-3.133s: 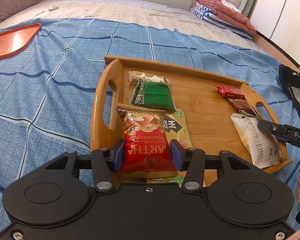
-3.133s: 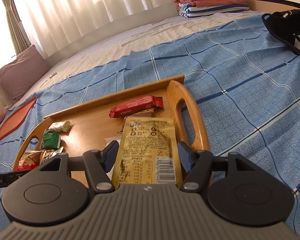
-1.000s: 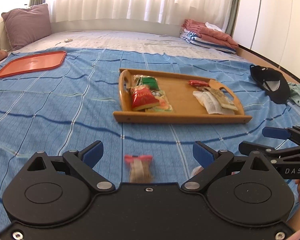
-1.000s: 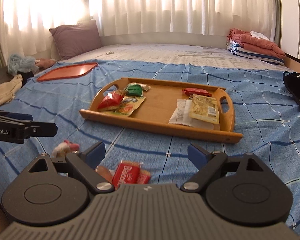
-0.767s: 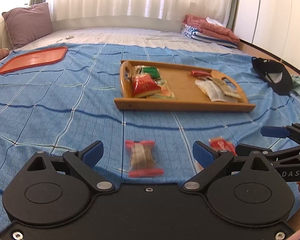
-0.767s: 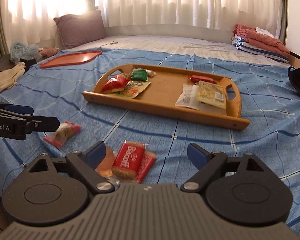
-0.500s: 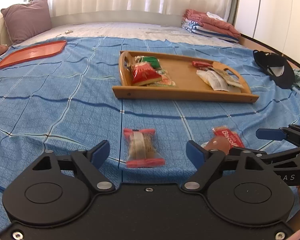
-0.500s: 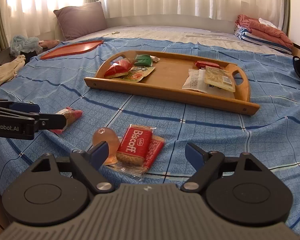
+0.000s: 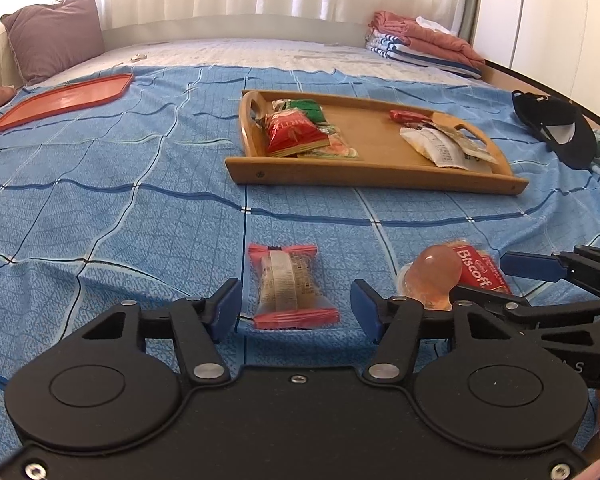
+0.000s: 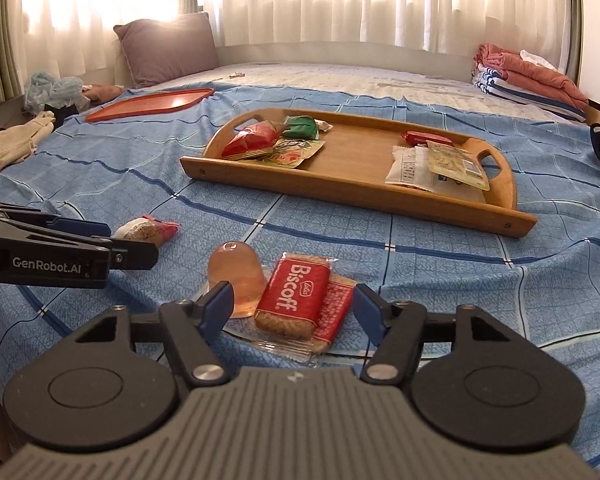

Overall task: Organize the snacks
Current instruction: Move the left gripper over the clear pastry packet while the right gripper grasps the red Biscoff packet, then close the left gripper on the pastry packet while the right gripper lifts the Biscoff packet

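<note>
A clear snack bar with red ends (image 9: 290, 285) lies on the blue bedspread between the pads of my left gripper (image 9: 296, 307), whose jaws are closing; gaps remain on both sides. A red Biscoff packet (image 10: 296, 294) over a second red packet lies between the pads of my right gripper (image 10: 294, 306), whose jaws are also closing without touching it. A pink jelly cup (image 10: 235, 277) stands just left of the Biscoff. The wooden tray (image 10: 352, 196) further back holds several snack packs.
An orange tray (image 9: 62, 99) lies far left on the bed. A black cap (image 9: 556, 128) sits at the right edge, folded clothes (image 10: 528, 76) at the back right, a purple pillow (image 10: 168, 48) at the back left. Loose cloths (image 10: 12, 140) lie off the left side.
Both grippers sank toward the bedspread and their jaws narrowed. The snack bar and the Biscoff packet now sit between the pads instead of below the frame edge.
</note>
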`<state>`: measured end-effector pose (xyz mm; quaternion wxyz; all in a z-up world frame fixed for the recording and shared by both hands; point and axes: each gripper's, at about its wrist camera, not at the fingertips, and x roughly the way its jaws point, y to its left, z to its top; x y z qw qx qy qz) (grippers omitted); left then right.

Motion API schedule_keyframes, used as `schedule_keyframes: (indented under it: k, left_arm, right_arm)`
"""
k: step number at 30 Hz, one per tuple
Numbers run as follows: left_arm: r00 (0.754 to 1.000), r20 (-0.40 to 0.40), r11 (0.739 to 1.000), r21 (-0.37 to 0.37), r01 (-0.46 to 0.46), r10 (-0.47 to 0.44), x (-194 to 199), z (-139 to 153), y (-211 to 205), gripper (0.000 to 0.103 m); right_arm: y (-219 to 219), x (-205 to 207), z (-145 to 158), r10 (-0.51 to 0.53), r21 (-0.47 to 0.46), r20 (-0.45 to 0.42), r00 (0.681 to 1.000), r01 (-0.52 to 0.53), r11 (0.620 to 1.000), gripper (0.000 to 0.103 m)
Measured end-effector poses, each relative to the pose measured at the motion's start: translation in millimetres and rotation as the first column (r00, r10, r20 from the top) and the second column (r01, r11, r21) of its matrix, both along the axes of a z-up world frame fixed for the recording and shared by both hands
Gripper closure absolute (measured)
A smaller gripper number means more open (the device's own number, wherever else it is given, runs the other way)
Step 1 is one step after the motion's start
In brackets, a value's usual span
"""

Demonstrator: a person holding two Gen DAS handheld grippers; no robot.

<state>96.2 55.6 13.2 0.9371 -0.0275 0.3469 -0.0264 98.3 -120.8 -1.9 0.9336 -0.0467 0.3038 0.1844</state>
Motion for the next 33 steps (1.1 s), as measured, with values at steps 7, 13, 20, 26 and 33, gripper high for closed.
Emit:
schedule_keyframes:
  k: [7, 13, 20, 26, 33]
  left_arm:
    - [1.0, -0.002, 1.0, 0.005, -0.011, 0.011, 2.2, -7.4, -0.4, 0.045]
    - [1.0, 0.0, 1.0, 0.008, -0.012, 0.012, 3.2, -9.9, -0.4, 0.045]
    - [1.0, 0.003, 1.0, 0.005, -0.018, 0.018, 3.8, -11.5, -0.2, 0.045]
    - [1.0, -0.001, 1.0, 0.012, -0.029, 0.029, 7.2, -12.3, -2.0, 0.044]
    - [1.0, 0.006, 1.0, 0.009, -0.026, 0.026, 5.3, -7.3, -1.8, 0.06]
  right_arm:
    - [6.1, -1.6, -6.2, 0.002, -0.02, 0.016, 1.0, -0.002, 1.0, 0.028]
    - [6.7, -3.7, -10.7, -0.013, -0.018, 0.028, 1.0, 0.013, 1.0, 0.034]
    - [1.7, -4.9, -6.3, -0.032, 0.029, 0.027, 0.999, 0.031, 0.999, 0.046]
    - [2.9, -3.6, -9.3, -0.045, 0.026, 0.027, 0.999, 0.045, 0.999, 0.048]
    - [0.8, -4.1, -5.0, -0.079, 0.028, 0.048, 0.996, 0.078, 0.997, 0.064]
